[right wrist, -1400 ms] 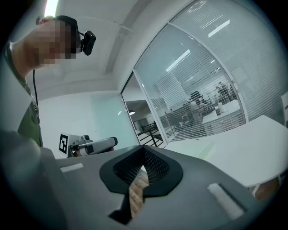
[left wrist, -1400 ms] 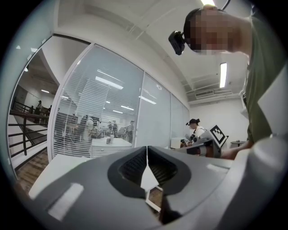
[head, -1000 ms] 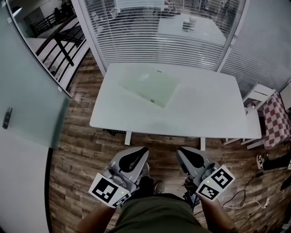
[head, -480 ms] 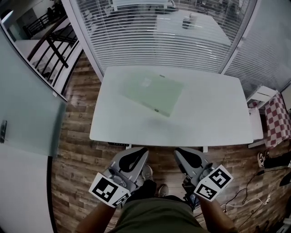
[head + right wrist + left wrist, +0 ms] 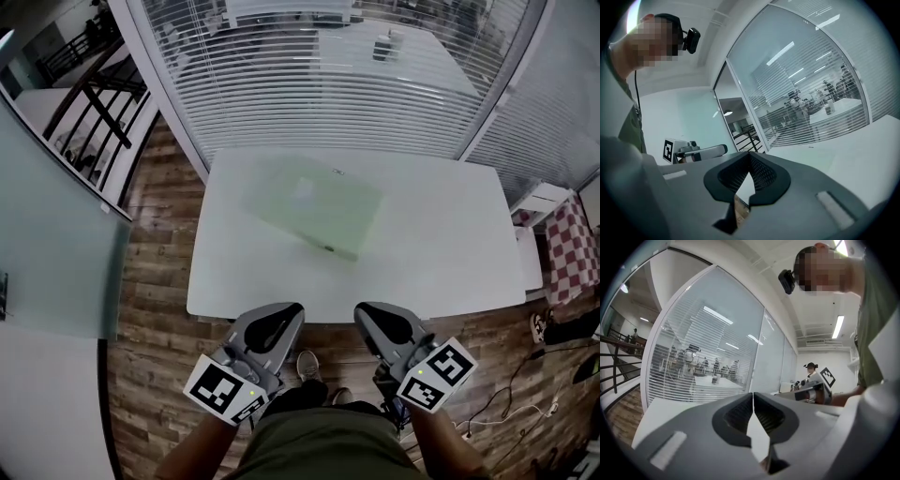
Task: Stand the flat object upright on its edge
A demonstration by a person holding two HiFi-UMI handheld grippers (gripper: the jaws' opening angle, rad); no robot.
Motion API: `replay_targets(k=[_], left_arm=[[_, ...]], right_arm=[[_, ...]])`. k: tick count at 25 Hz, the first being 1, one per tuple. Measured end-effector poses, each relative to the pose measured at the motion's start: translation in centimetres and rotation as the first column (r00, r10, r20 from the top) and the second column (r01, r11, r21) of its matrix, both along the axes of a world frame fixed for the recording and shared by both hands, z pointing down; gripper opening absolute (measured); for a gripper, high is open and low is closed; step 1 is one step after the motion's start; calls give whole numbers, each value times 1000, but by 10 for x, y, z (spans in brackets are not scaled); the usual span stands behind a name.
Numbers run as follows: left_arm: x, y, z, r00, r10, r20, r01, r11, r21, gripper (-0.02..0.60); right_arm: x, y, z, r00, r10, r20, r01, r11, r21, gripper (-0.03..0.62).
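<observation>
Now the left gripper (image 5: 291, 309) and right gripper (image 5: 362, 310) are held closed, empty, by the table's (image 5: 450, 244) near edge; the board (image 5: 314, 206) (pale green) is laid flat toward its far-left corner.

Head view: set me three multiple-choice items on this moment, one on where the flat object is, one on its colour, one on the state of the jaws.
1. Where is the flat object?
A. on the white table
B. in a box
C. between a gripper's jaws

2. What colour is it?
A. red
B. pale green
C. black

3. How do the jaws of the left gripper and the right gripper stand?
A. both wide open
B. left shut, right open
C. both shut and empty

Answers:
1 A, it lies flat on the tabletop.
2 B, it shows pale green against the white top.
3 C, each gripper view shows the jaws together with nothing between them.
</observation>
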State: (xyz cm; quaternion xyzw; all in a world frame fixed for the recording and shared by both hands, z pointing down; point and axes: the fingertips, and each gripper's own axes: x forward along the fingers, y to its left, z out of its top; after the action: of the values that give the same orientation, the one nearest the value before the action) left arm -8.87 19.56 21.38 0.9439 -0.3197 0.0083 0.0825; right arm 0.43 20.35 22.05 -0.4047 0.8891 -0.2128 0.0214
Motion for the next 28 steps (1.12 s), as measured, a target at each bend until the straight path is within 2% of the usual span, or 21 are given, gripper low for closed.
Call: replay_targets(k=[8,18,28], left_arm=[[-4,-33,-1,1000,15,-8,-15,1000,-1,6],[2,-58,9,1000,-9,8,9,1000,-27,6],[24,-106,28,997,-77,26,79,994,-71,6]], right_arm=[[-2,-30,0,1000,19,-18,-20,1000,-11,11],[8,-58,4,1000,13,-17,-13,1000,-14,11],[33,-111,21,999,-49,-11,48,998,-50,11]])
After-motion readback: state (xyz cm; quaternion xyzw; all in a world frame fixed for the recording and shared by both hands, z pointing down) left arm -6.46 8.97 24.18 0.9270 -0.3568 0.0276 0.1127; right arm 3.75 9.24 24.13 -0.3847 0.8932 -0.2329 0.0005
